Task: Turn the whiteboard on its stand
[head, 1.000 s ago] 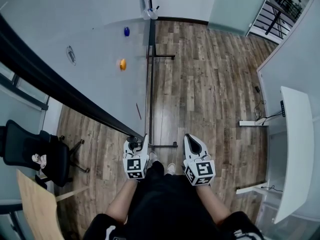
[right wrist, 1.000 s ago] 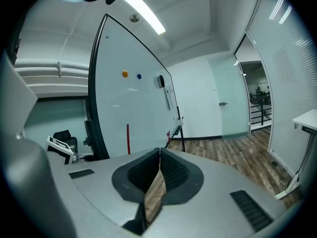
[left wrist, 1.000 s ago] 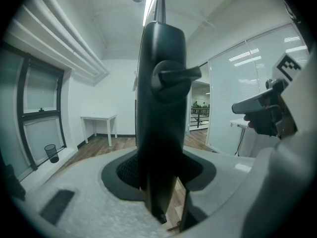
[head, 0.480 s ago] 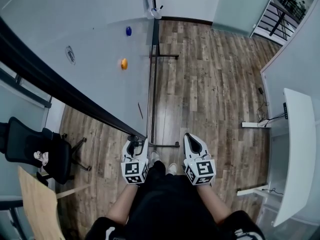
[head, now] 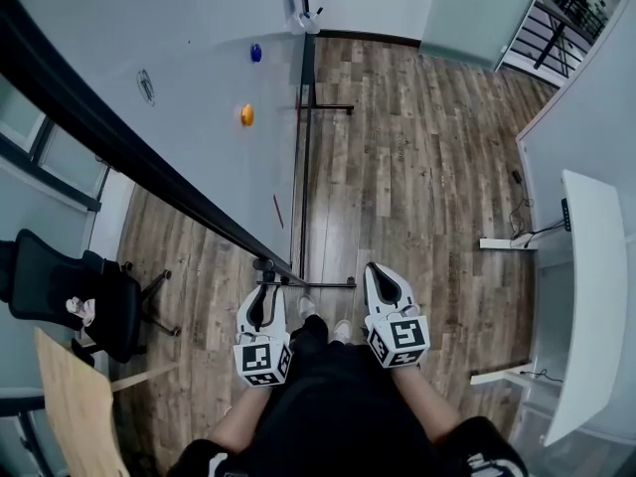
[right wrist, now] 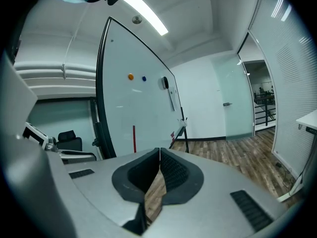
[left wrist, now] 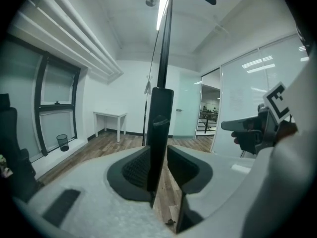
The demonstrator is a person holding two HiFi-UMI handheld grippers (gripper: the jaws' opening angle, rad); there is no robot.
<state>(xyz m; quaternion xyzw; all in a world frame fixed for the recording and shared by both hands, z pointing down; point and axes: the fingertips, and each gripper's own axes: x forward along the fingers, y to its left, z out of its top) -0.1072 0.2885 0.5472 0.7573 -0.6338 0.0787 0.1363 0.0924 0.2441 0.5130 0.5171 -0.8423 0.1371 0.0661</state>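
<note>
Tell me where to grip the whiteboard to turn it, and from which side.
Grip the black frame on the near upright edge of the whiteboard, coming edge-on so the jaws straddle it. The panel is thin there and probably far from its pivot.

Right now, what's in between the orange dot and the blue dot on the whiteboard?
Nothing: only bare whiteboard lies between the orange magnet and the blue magnet. That shows most clearly in the head view.

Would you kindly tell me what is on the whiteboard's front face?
An orange magnet, a blue magnet and a red line are on the whiteboard; its back face is hidden.
</note>
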